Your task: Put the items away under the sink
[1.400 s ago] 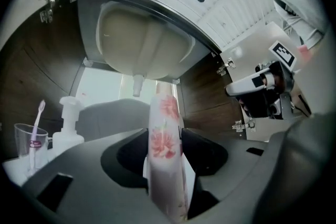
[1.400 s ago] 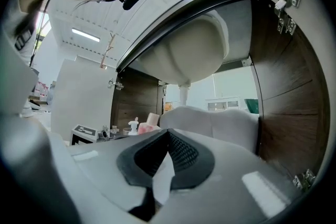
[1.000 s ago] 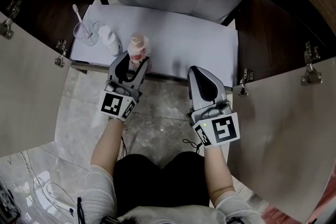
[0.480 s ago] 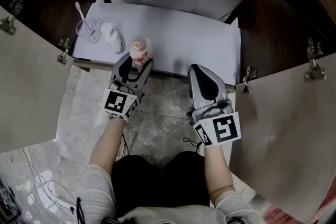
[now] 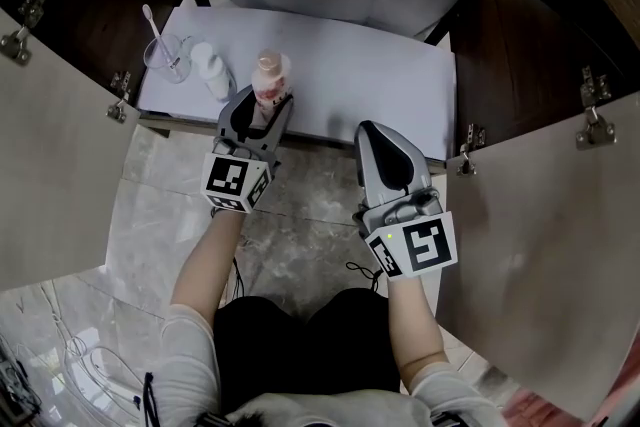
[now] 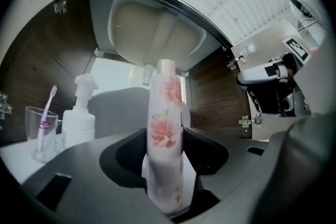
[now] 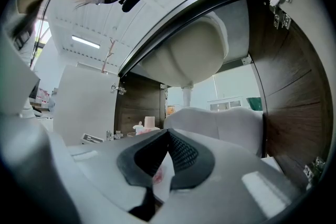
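Placement of the flower-printed bottle [image 6: 164, 113] on the white cabinet shelf [image 5: 370, 85] beneath the sink basin [image 6: 152, 34]. The bottle is clamped between the pads of the left tool [image 5: 260, 110], whose jaws are spread wide to take its round body and are pressed against both sides of its lower part, so that the cap end is left free. The bottle is held upright, its long axis vertical and its cap pointing at the basin above, presumably so that it can be stood on its base. It is positioned at the shelf's front edge; whether its base rests there cannot be told. A white pump bottle [image 5: 210, 70] and a glass tumbler [image 5: 160, 55] with a toothbrush [image 6: 46, 113] are stood near it at the shelf's left end, a row being the likely intent. The right tool [image 7: 167, 139] is held level outside the cabinet, jaws closed together on nothing, well apart from the bottle.
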{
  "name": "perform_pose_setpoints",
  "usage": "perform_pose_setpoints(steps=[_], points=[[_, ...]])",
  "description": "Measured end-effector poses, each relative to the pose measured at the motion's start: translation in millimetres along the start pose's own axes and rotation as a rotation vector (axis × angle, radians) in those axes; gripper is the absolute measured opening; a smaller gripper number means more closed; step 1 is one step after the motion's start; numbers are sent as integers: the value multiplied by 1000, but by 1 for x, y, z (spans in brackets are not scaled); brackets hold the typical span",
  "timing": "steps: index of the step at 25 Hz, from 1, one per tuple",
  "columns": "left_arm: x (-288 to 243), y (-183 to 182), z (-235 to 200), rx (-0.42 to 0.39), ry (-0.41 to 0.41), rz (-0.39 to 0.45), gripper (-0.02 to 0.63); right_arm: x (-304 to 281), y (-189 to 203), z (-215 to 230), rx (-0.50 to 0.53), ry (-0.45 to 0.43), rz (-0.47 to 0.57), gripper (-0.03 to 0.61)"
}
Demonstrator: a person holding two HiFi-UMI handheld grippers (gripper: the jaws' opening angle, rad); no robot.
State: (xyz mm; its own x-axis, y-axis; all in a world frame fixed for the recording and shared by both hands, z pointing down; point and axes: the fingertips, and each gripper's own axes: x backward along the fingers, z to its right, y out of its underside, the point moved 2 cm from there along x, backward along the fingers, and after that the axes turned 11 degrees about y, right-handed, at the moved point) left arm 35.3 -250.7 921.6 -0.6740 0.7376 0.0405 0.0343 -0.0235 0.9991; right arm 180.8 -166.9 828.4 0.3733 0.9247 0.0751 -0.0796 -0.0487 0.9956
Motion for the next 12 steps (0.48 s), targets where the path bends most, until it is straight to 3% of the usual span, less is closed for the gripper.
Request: perform_pose_setpoints(steps=[12], points=[[-14,2,-7,10,-3,-24,219,4,1,3,22,16,-15,11]])
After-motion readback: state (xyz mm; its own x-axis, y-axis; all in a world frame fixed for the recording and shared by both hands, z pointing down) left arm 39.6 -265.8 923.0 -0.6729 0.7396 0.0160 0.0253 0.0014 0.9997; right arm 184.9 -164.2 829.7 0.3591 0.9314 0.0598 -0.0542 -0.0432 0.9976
